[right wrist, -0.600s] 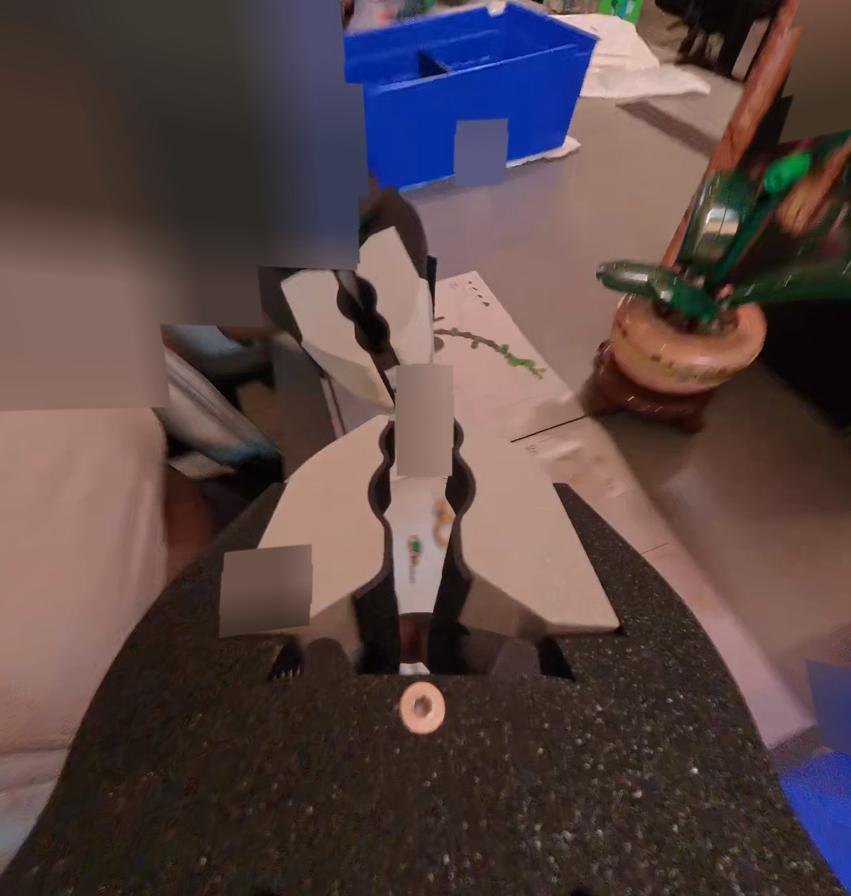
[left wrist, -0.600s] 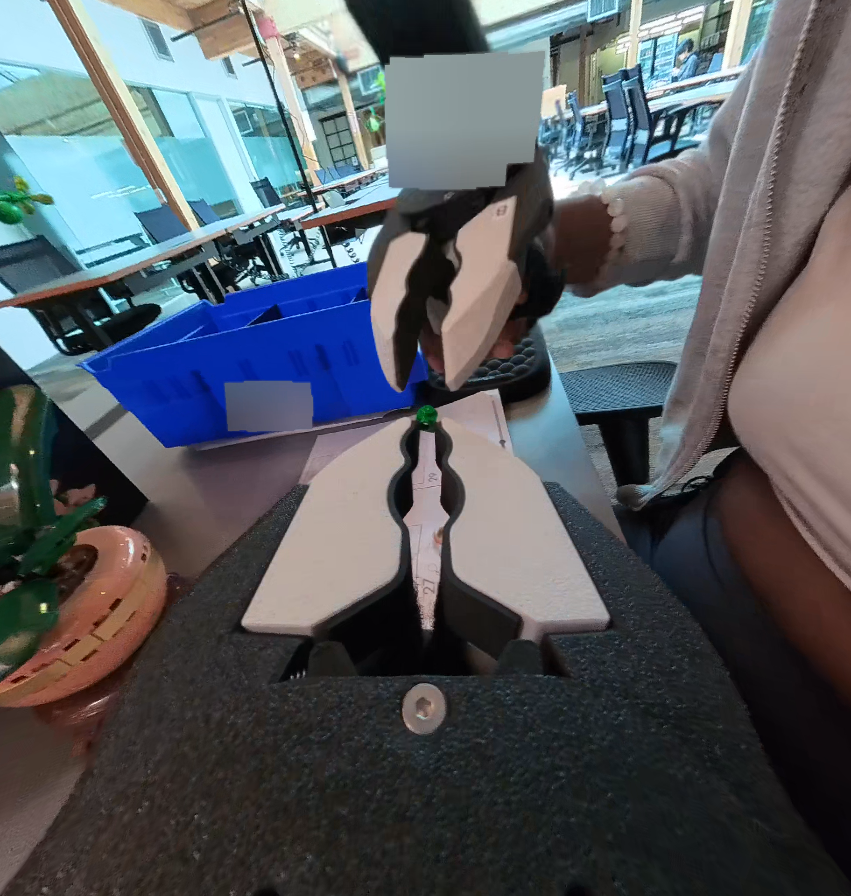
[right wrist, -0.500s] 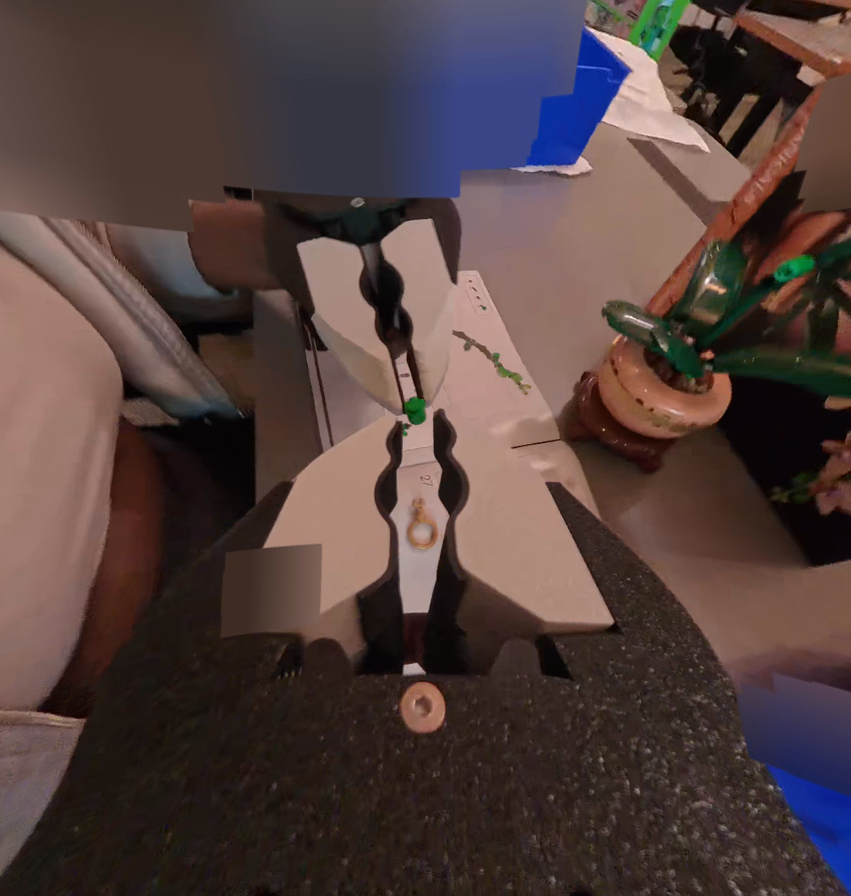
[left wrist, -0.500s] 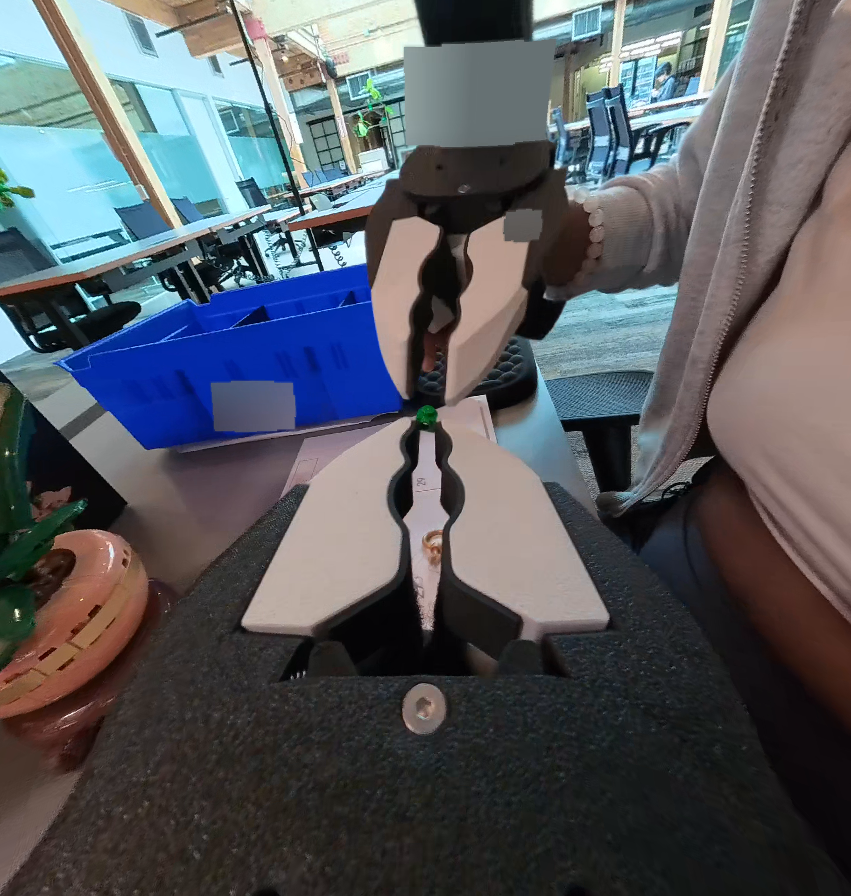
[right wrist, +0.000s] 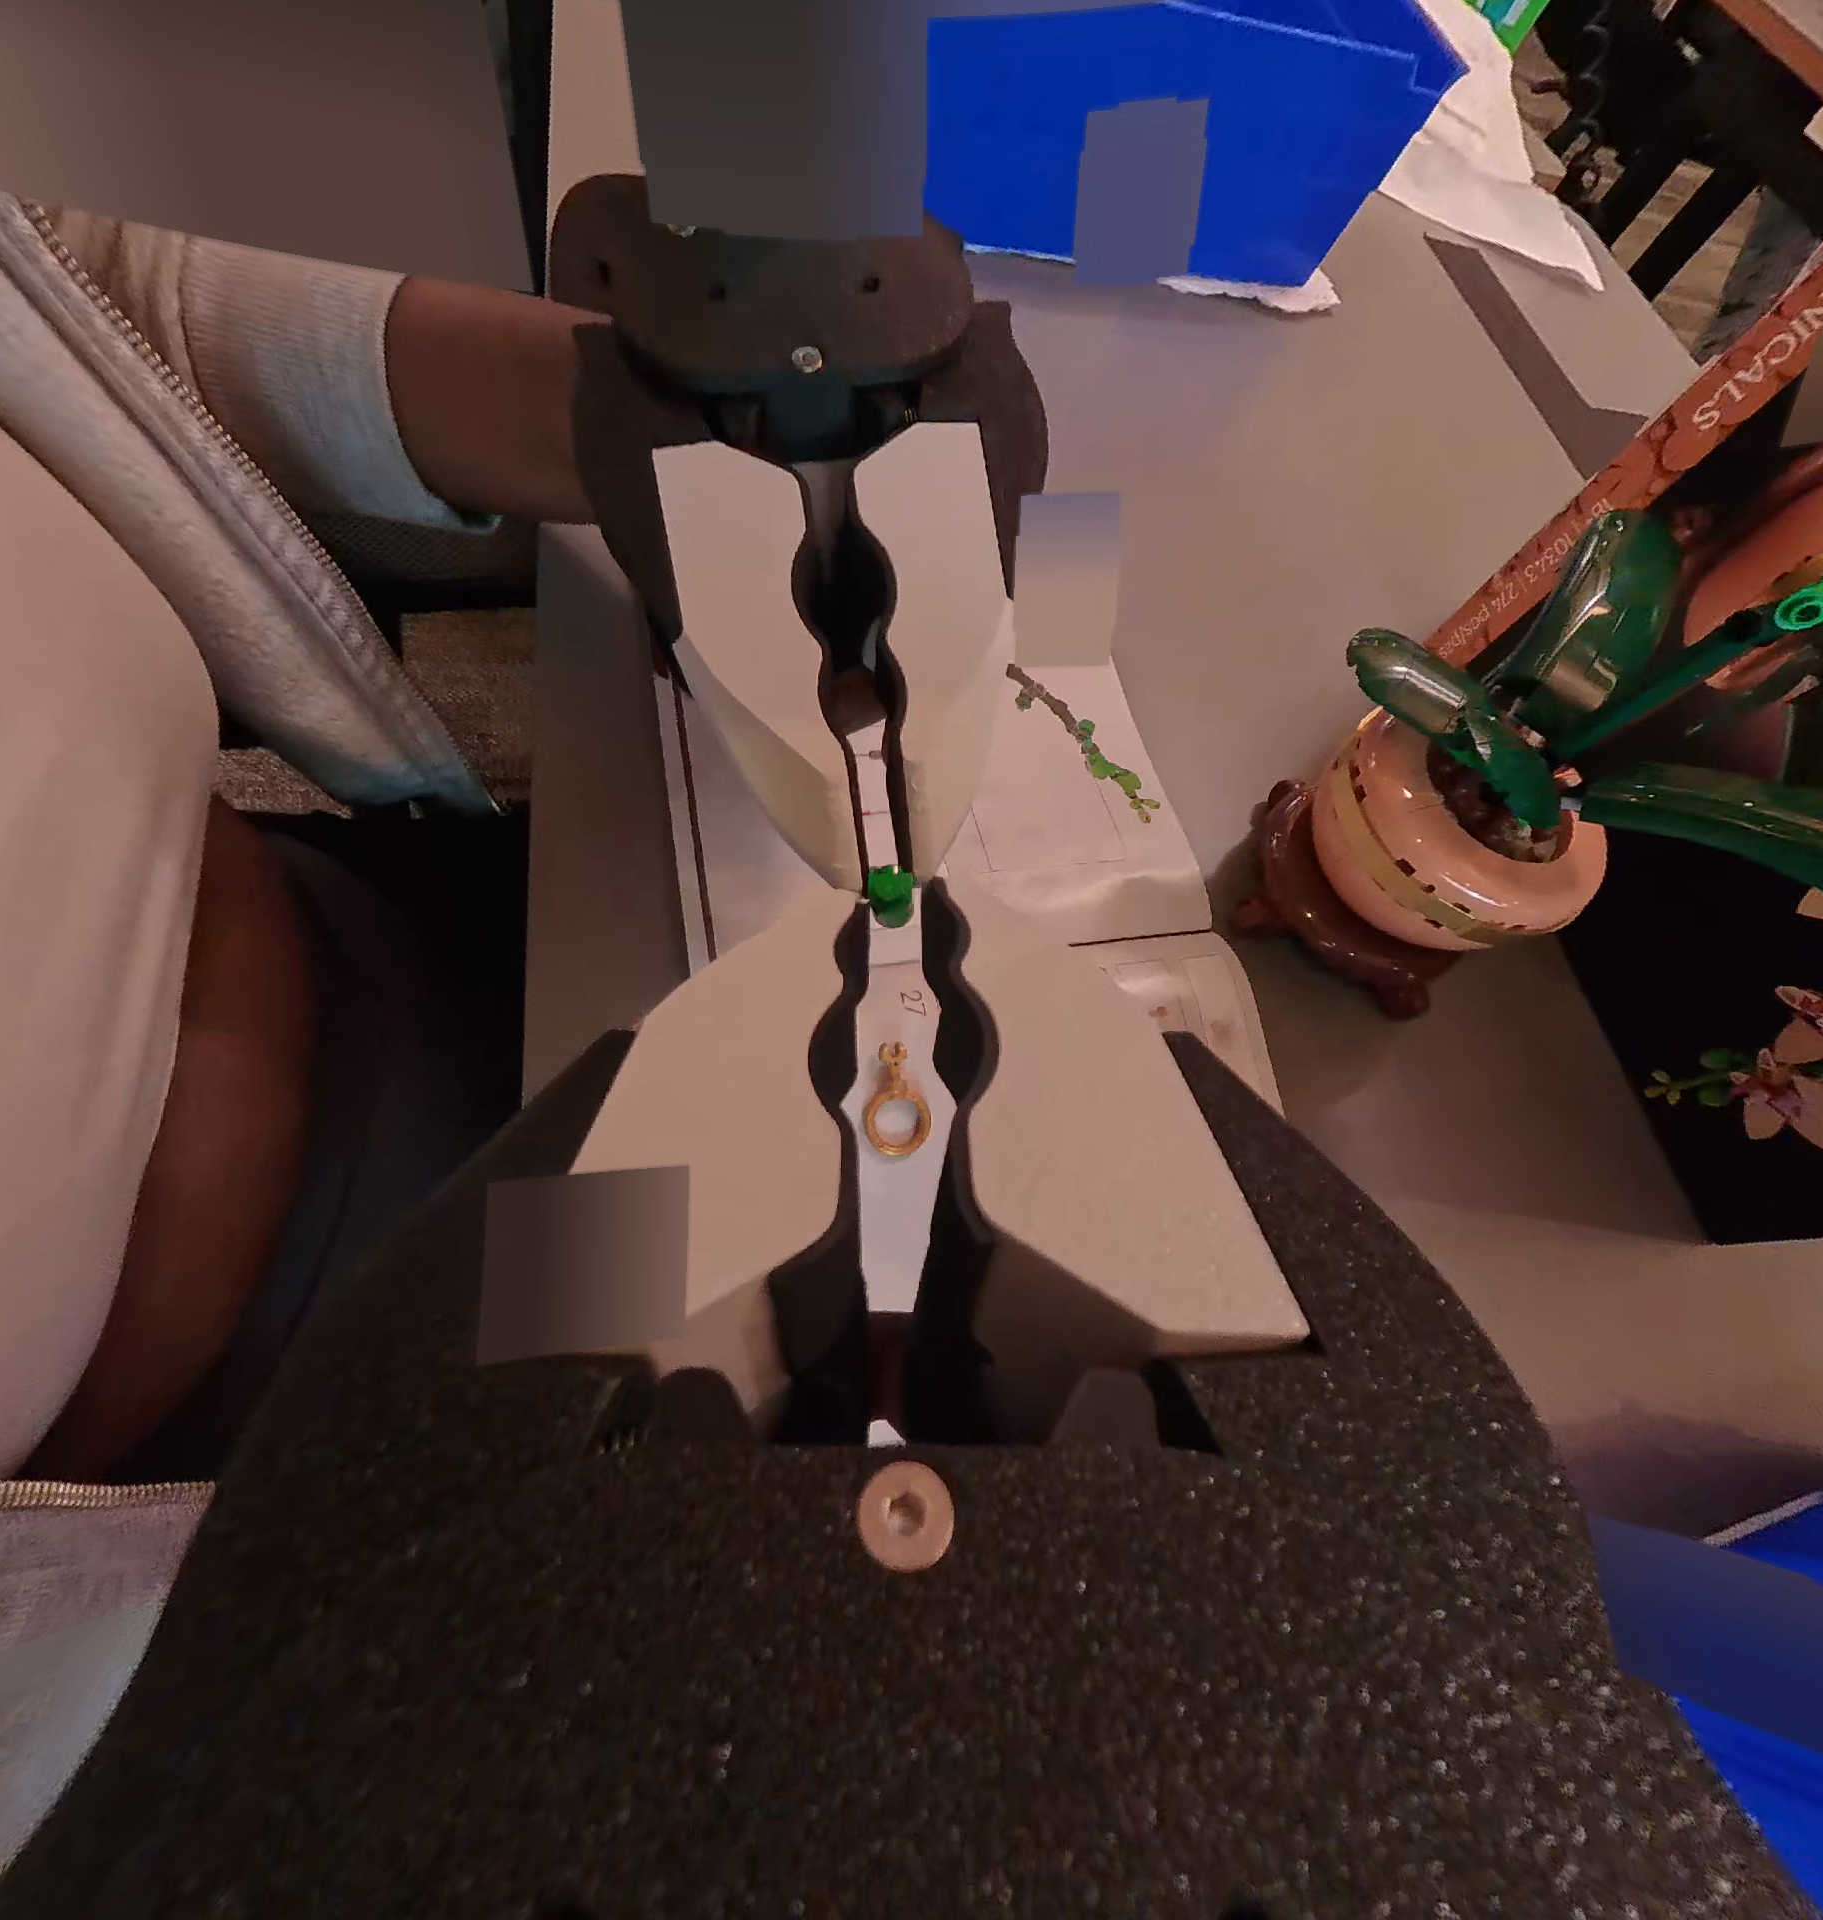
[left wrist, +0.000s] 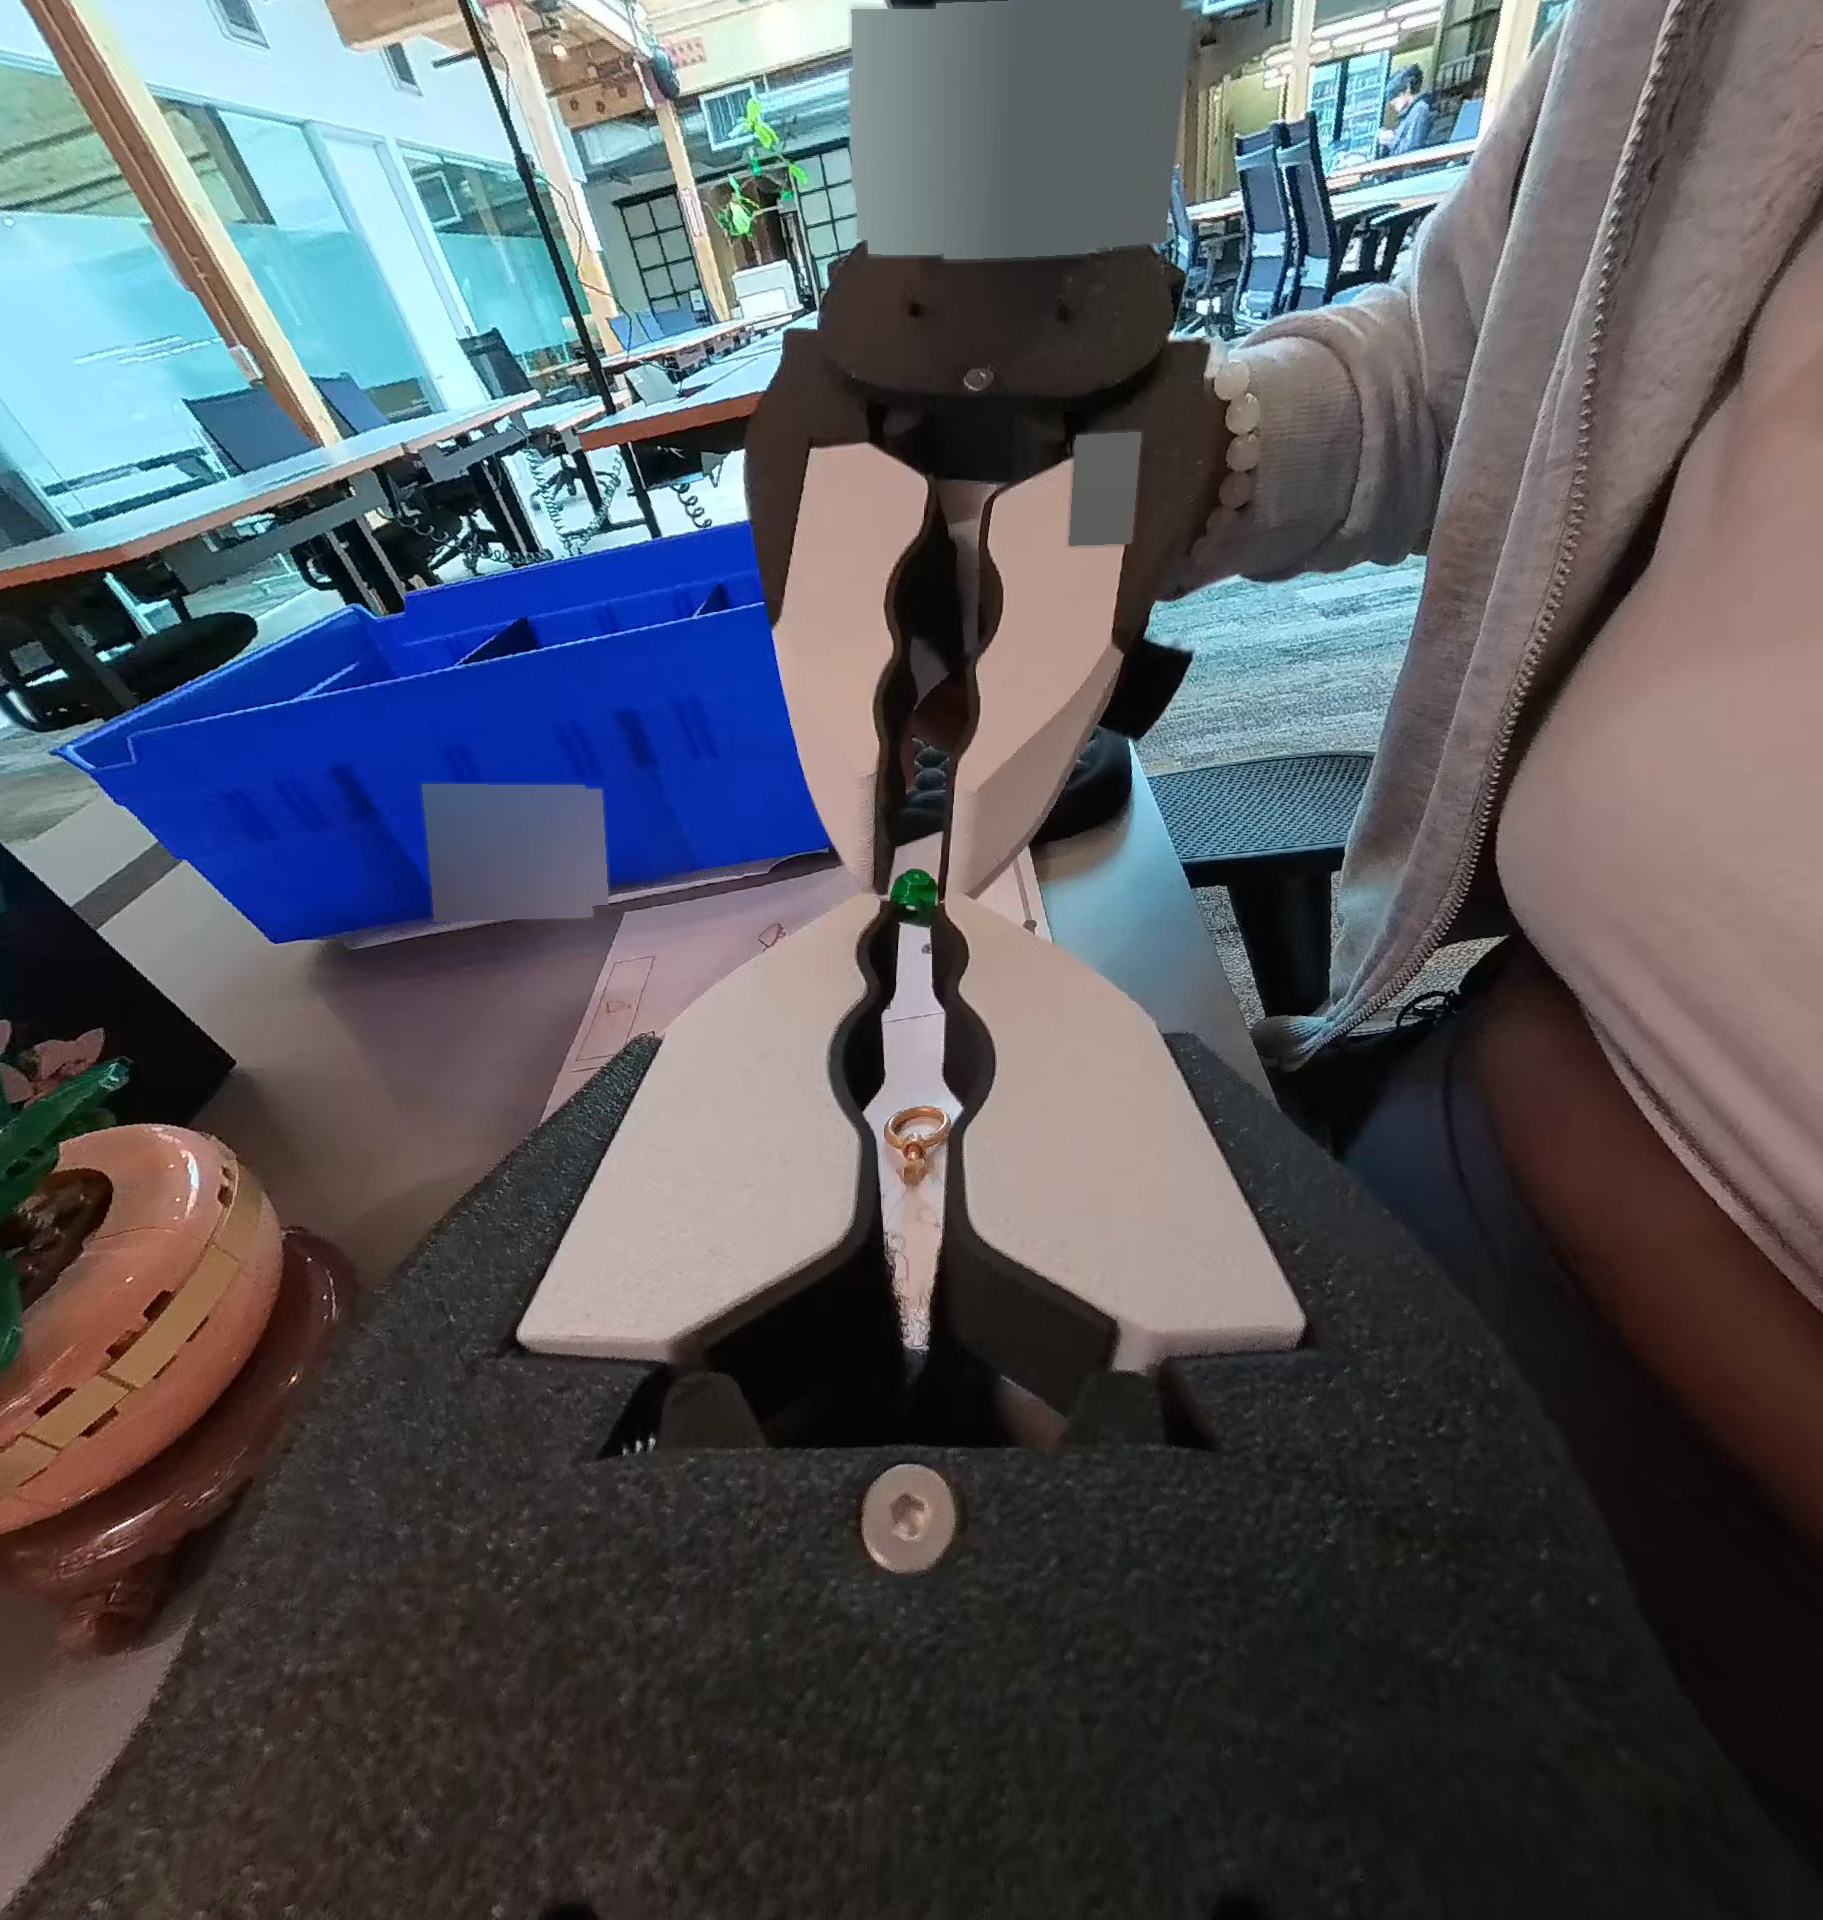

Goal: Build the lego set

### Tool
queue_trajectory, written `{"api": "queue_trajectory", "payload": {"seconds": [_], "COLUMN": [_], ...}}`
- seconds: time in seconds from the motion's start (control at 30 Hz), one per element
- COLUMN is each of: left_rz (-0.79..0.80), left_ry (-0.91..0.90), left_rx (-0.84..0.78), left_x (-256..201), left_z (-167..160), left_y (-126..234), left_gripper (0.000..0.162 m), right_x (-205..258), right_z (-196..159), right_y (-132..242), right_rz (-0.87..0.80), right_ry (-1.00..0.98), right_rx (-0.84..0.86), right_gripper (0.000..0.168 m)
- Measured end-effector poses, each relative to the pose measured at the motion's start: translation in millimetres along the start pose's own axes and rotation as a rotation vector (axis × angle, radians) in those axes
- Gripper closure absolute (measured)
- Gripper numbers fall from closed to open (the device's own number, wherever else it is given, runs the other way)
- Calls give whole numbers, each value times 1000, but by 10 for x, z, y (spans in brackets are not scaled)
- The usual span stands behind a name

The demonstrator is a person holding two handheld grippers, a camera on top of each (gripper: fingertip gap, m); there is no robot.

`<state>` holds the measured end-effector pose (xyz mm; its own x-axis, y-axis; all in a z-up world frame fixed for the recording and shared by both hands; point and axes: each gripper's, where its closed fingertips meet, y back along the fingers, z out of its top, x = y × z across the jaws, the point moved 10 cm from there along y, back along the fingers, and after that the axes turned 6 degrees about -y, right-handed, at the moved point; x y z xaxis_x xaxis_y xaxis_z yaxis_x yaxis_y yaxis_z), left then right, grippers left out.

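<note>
My left gripper (left wrist: pixel 912 916) is shut on a small green piece (left wrist: pixel 912 897) at its fingertips, held above the open instruction booklet (left wrist: pixel 678 966). My right gripper (left wrist: pixel 912 881) comes tip to tip from the far side. In the right wrist view my right gripper (right wrist: pixel 891 927) has its jaws nearly closed around the lower end of the green piece (right wrist: pixel 889 891), facing my left gripper (right wrist: pixel 886 875). A small gold ring piece (left wrist: pixel 917 1138) lies on the booklet under both grippers, and it also shows in the right wrist view (right wrist: pixel 896 1117).
A built pink flower pot with green leaves (left wrist: pixel 107 1299) (right wrist: pixel 1447 862) stands on the grey table. A blue bin (left wrist: pixel 367 748) (right wrist: pixel 1250 104) sits behind the booklet. A thin green stem (right wrist: pixel 1083 748) lies on the page. The dark set box (right wrist: pixel 1769 1091) is beyond the pot. The person's body is close by. Only a small space, under 4 cm, lies between the two pairs of fingers.
My right gripper has swung down and in until its tips meet the green piece in my left gripper. My left gripper has stayed shut on the piece.
</note>
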<state>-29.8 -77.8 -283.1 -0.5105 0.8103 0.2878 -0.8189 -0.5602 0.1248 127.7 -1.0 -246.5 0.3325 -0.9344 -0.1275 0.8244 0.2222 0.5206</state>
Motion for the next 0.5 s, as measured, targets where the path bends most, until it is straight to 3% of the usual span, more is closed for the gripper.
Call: {"api": "queue_trajectory", "payload": {"seconds": [0.5], "left_rz": [-11], "left_ry": [-77], "left_rx": [114], "left_x": [-26], "left_z": [3], "left_y": [-50], "left_gripper": [156], "right_x": [31], "right_z": [-6], "right_y": [-26], "right_rz": [-23], "right_ry": [66], "right_rx": [114], "right_gripper": [160]}}
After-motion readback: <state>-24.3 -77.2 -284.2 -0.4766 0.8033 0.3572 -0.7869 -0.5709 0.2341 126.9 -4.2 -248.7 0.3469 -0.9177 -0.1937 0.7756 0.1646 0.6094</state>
